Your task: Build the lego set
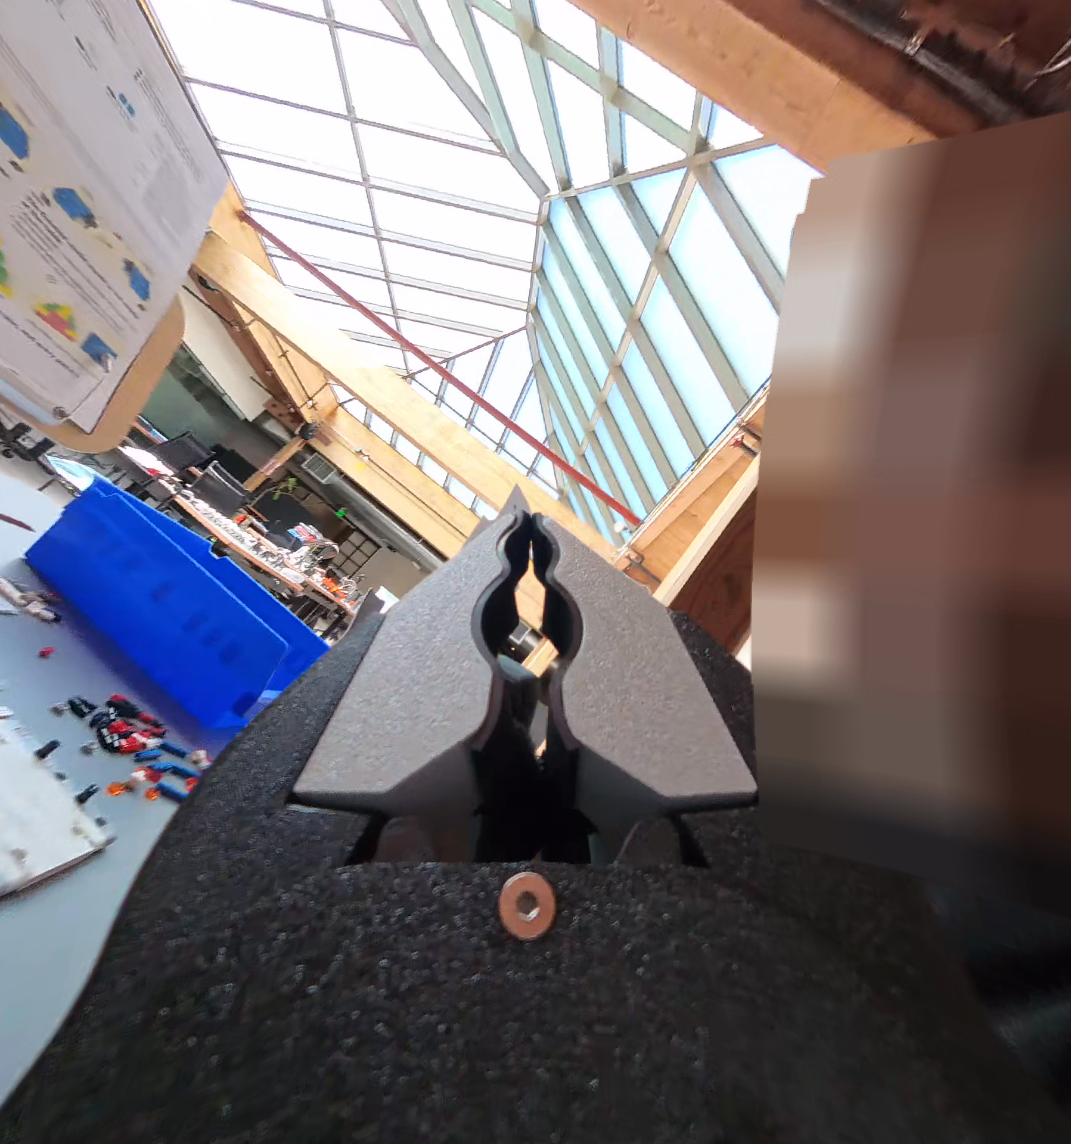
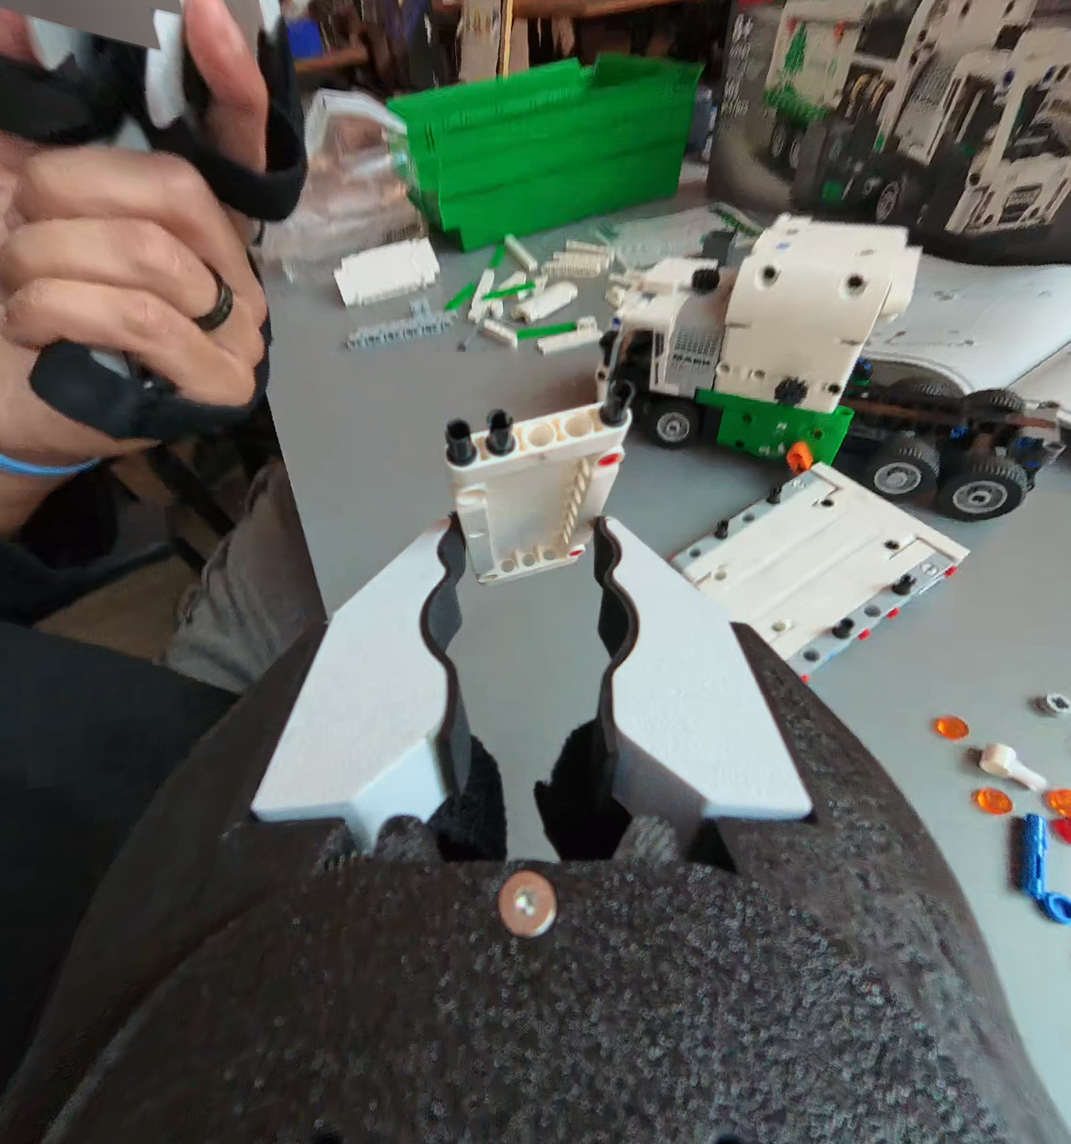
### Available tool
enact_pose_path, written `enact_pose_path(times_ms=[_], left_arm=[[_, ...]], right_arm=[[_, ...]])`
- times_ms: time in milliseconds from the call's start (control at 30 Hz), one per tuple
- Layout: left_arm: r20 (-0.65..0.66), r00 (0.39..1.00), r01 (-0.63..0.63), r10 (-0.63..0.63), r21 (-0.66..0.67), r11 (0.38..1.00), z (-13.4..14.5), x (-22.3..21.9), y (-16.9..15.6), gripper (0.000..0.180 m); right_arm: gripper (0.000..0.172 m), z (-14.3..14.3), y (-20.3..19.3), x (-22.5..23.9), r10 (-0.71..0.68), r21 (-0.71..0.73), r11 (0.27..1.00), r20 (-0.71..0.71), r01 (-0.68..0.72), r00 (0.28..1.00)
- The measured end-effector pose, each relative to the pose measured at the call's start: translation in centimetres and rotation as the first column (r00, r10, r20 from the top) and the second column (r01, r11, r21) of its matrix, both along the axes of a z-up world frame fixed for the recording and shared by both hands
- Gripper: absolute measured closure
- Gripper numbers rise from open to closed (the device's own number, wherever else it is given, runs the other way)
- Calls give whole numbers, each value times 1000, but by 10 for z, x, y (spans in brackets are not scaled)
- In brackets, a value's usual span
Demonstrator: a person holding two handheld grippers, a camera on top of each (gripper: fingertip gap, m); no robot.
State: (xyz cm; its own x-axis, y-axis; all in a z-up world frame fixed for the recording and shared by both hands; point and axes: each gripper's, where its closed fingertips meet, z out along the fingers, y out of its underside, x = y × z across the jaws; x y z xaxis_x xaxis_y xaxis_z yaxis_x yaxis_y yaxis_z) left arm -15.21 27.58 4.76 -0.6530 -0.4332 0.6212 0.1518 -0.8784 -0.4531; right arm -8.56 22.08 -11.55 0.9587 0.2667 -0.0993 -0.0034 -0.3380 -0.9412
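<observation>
Your right gripper [image 2: 523,538] holds a white panel piece [image 2: 536,489] between its fingertips, both dark pads pressed to its sides; the panel stands upright above the grey table [image 2: 396,421], lifted off it. Three black pins [image 2: 498,430] stick out of its top edge, two at the left and one at the right corner. Just beyond it to the right stands one white-and-green toy truck [image 2: 768,359], and nearer, one flat white plate assembly [image 2: 817,557] lies on the table. One green bin [image 2: 545,148] sits farther back, with loose white and green pieces before it. Your left gripper [image 1: 529,517] points up toward the skylight, its tips closed together on nothing. One blue bin [image 1: 167,606] lies to its left.
</observation>
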Motion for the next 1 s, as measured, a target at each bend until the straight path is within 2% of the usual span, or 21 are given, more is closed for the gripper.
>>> enact_pose_path(times_ms=[67, 133, 233, 267, 300, 367, 433, 667, 733, 833, 933, 1000], left_arm=[[-29, 999, -12, 13, 34, 999, -11, -3, -1, 180], [-56, 998, -11, 14, 50, 999, -23, -3, -6, 180], [-89, 996, 7, -5, 23, 1000, -39, 1, -8, 180], [-109, 994, 14, -13, 11, 1000, -45, 3, -8, 180], [-128, 992, 20, -20, 0, 1000, -51, 6, -8, 180], [-154, 988, 29, -31, -12, 1000, -59, 10, -8, 180], [-186, 982, 28, -29, -8, 1000, -66, 16, -9, 180], [-268, 962, 57, -58, -13, 998, -81, 30, -17, 180], [-267, 959, 82, -91, -45, 996, -84, 34, -19, 180], [-263, 956, 110, -128, -82, 991, -89, 43, -24, 180], [-274, 949, 133, -154, -95, 987, -94, 50, -30, 180], [-265, 949, 148, -170, -101, 984, -93, 51, -31, 180]], right_arm=[[131, -21, -9, -1, 37, -125, 992, 63, -29, 997], [131, -37, -16, 7, 27, -183, 983, 129, -3, 991], [131, -45, -28, 10, 16, -224, 975, 80, 2, 997], [135, -48, -33, 12, 14, -249, 968, 63, 2, 998], [159, -55, -41, 15, 23, -303, 953, 54, -6, 998], [147, -71, -53, 21, 18, -388, 922, 55, 5, 998], [137, -68, -55, 19, 20, -382, 924, 9, -16, 1000], [123, -70, -79, 39, 1, -476, 878, 83, 38, 997], [119, -56, -75, 45, -13, -430, 900, 123, 65, 992], [103, -6, -42, 25, -5, -183, 983, 83, 20, 997], [106, 31, -15, 3, -11, 8, 1000, 17, 11, 1000], [112, 37, -7, 4, -17, 60, 998, 27, 15, 999]])
